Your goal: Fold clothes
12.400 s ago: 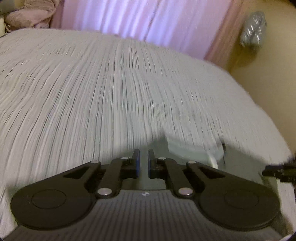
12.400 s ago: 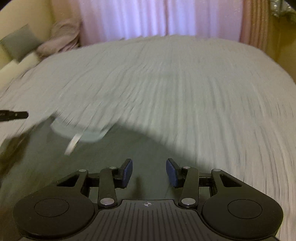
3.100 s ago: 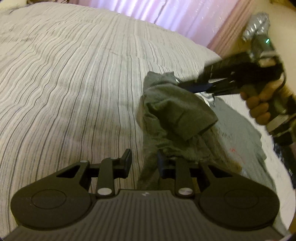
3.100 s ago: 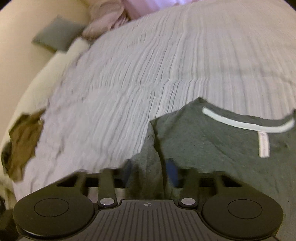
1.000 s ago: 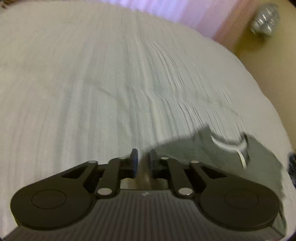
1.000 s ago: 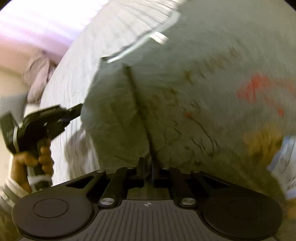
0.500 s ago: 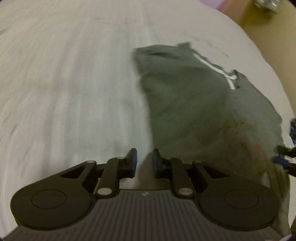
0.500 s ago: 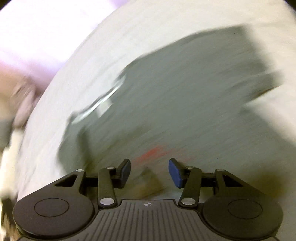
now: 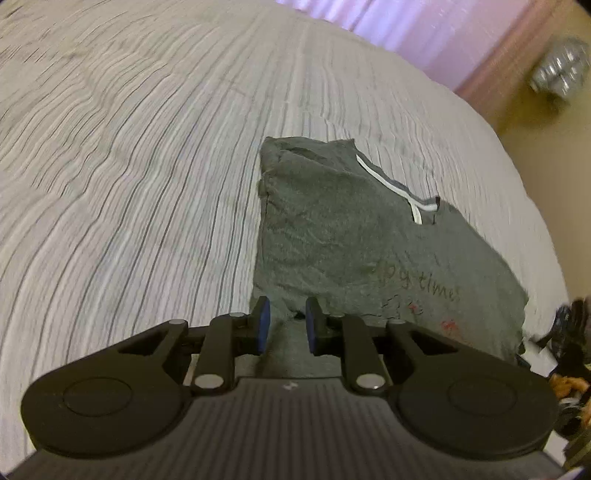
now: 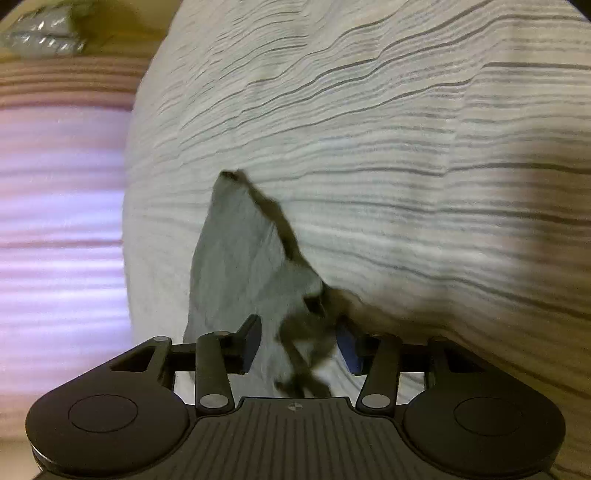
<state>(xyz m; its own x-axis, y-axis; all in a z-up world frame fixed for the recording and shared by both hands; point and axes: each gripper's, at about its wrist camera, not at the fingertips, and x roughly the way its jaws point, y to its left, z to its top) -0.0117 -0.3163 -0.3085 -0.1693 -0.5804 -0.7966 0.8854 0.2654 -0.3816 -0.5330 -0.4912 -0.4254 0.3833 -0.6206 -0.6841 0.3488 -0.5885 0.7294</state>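
A dark grey T-shirt lies on the striped bed cover, its white neck band pointing away and faint printed lettering near its right side. My left gripper sits at the shirt's near left corner. It is open by a narrow gap, and a ridge of cloth stands between its fingers. In the right wrist view the shirt appears as a blurred grey flap with a dark edge. My right gripper is wide open around that edge.
Pink curtains hang beyond the far side of the bed, and a tan wall runs along its right. A shiny silver object sits by that wall. A person's hand shows at the right edge.
One second ago both grippers were shut on the shirt, carrying it. Since then the shirt has been laid on the bed, both grippers have opened, and the right one has swung round to the shirt's side.
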